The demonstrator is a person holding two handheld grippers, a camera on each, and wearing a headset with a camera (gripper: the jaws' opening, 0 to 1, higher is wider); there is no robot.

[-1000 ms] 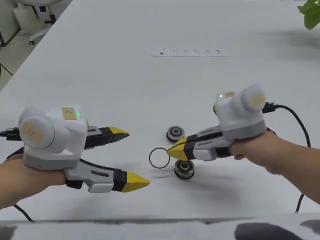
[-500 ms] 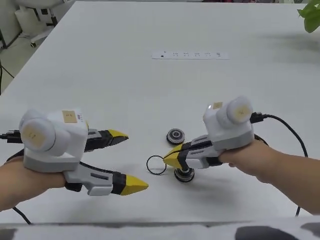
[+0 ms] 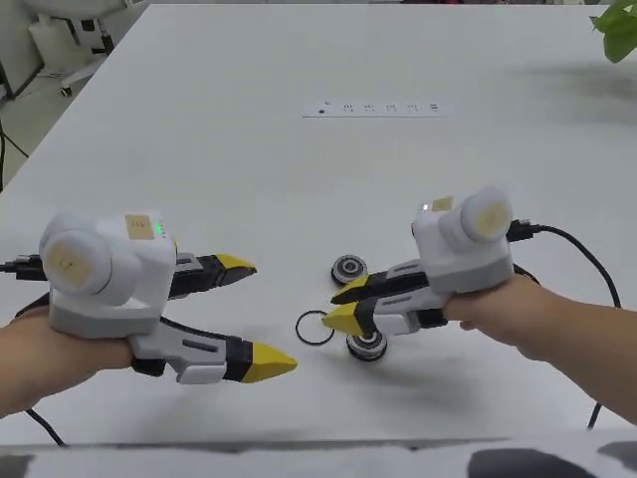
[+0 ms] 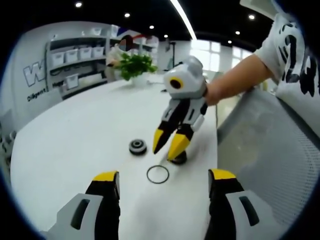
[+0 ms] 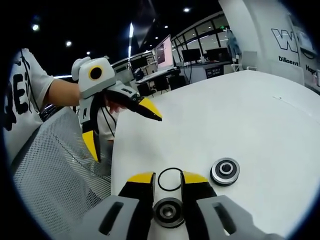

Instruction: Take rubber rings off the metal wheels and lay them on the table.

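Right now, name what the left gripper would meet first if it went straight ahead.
Probably the loose rubber ring on the table, ahead of the open left gripper; if held higher, the right gripper beyond it.

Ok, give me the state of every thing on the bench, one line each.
right gripper, open, empty
left gripper, open, empty, clear of the parts
ring, off the wheels, flat on the table
near wheel, flat on the table, beneath the right gripper's parted jaws; contact cannot be told
far wheel, flat on the table, free of both grippers
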